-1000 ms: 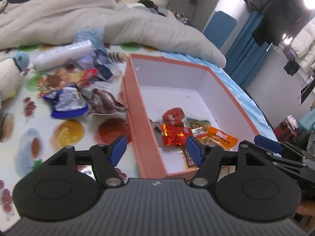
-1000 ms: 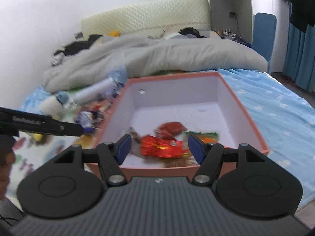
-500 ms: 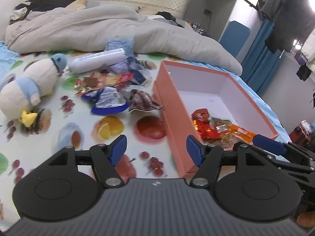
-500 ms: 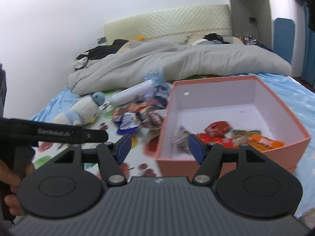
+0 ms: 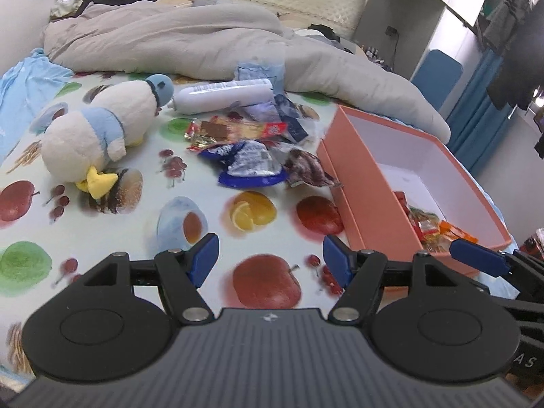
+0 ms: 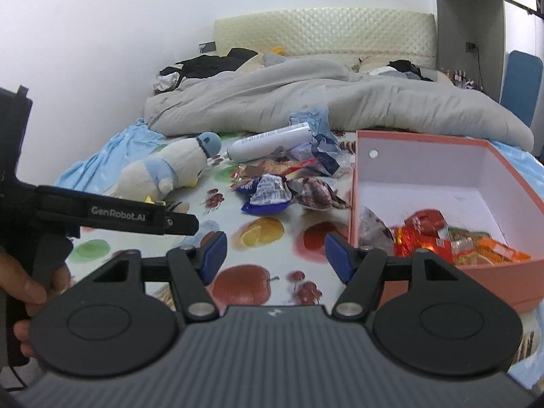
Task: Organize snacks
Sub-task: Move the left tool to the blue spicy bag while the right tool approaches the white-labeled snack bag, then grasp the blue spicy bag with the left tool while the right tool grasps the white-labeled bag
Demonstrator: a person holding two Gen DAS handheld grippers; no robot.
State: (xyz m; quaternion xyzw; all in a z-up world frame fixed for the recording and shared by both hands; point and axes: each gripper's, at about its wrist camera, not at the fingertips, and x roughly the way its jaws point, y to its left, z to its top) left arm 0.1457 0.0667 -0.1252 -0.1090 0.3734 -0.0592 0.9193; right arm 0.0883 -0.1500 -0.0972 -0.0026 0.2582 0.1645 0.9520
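A pink box point(image 5: 365, 183) point(image 6: 353, 200) lies open on the fruit-print sheet, with several red and orange snack packets point(image 6: 442, 234) point(image 5: 431, 224) in its near end. A pile of loose snacks lies left of it: a blue-and-white packet point(image 5: 251, 166) point(image 6: 268, 192), a dark crinkled packet point(image 5: 309, 170) point(image 6: 316, 193) and a long red-gold packet point(image 5: 234, 131). My left gripper point(image 5: 270, 261) is open and empty, above the sheet in front of the pile. My right gripper point(image 6: 275, 255) is open and empty, beside the box's near left corner.
A plush penguin point(image 5: 102, 129) point(image 6: 170, 170) lies left of the pile. A white tube point(image 5: 221, 97) point(image 6: 272, 142) lies behind it. A grey duvet point(image 5: 204, 44) covers the far bed. The left gripper's strap point(image 6: 115, 216) crosses the right view.
Both grippers have pulled back and swung left, away from the box. The snack pile and the penguin have come into fuller view. Both stay open and empty.
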